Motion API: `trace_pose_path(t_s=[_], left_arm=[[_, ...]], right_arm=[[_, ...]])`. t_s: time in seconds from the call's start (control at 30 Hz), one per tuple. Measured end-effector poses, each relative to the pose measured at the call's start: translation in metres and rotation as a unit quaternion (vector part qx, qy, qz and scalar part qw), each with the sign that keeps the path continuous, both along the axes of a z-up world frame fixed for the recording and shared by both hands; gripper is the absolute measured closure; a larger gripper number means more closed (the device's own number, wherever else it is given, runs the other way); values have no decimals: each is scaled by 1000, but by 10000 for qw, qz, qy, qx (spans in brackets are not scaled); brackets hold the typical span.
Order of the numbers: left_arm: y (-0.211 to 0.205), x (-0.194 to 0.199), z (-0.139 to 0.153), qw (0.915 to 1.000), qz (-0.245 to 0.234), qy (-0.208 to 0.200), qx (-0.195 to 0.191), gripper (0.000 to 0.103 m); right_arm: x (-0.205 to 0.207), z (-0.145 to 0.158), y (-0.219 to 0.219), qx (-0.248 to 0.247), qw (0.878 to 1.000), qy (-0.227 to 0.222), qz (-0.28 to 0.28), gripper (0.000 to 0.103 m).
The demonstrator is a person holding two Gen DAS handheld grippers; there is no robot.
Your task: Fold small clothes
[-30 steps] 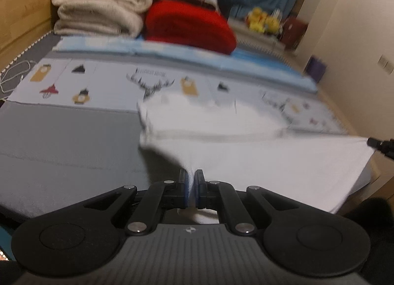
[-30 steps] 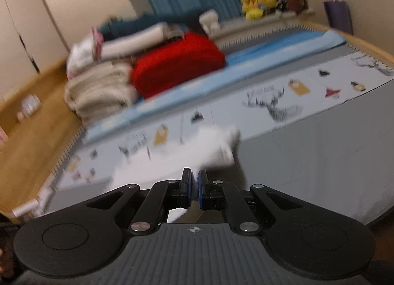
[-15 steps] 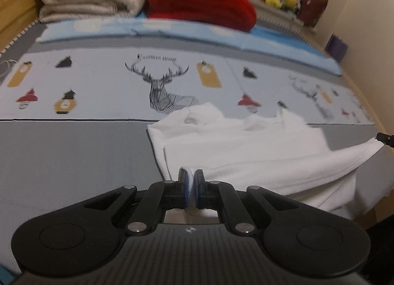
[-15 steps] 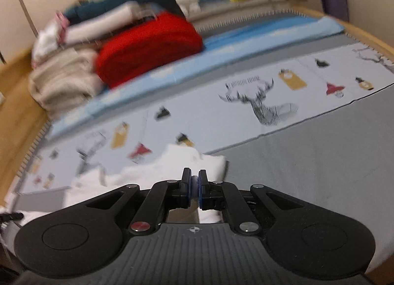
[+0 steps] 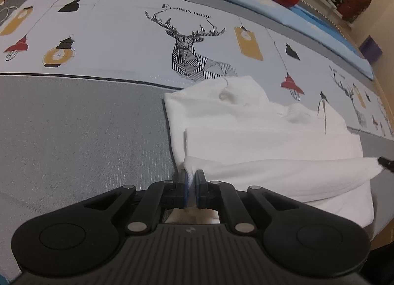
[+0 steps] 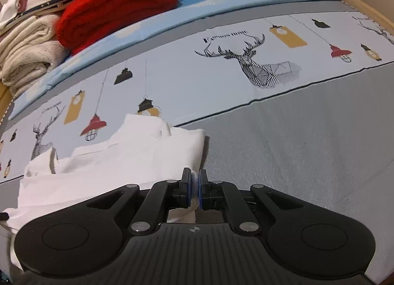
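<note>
1. white garment [image 5: 258,137]: small white cloth item, lying on the bed cover [image 5: 86,137] just in front of the deer print [image 5: 194,58], its far edge overlapping the print's lower margin; partly folded, the near hem raised and doubled back over the body

2. left gripper [image 5: 192,184]: at the garment's left near corner, on the grey band below the deer print; a tuft of white cloth sits between the blue pads; the jaws are beginning to part, only a slim gap so far

3. right gripper [image 6: 194,186]: at the opposite near corner, to the right of the deer print in the left wrist view; jaws pressed together, pinching a fold of the white cloth

4. step in hand, as judged: laying the lifted hem onto the body of the garment and letting go

5. handling notes, as judged: set both corners down level with each other so the folded edge runs parallel to the dark line under the deer print; keep the hem taut between the grippers until it rests; free both corners together, lest one side drag the fold askew; draw back low and straight so the pads do not snag the cloth

6. red blanket [image 6: 115,4]: folded, well behind the deer print, clear of the work
</note>
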State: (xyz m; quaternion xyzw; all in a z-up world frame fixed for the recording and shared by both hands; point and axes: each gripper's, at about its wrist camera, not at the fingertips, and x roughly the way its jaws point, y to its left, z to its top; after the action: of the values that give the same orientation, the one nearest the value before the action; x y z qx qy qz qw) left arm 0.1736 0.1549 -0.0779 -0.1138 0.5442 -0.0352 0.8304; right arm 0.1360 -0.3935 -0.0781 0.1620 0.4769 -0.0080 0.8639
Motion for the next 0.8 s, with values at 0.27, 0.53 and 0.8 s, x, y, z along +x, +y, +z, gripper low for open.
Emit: trace_pose_path(t_s=[0.27,0.53,0.8], left_arm=[[14,-10,15,9988,358,-289,142,65],[44,-24,9,9946,803,112,655,55],[39,-33,2,9983,324,414,230,48]], right_arm=[[-11,10,-8,-260,9986,-377,-277,96],[-31,13,-26,-336,9981,-333,-407,87],[-43,5,-10,-369,9990,23,264,86]])
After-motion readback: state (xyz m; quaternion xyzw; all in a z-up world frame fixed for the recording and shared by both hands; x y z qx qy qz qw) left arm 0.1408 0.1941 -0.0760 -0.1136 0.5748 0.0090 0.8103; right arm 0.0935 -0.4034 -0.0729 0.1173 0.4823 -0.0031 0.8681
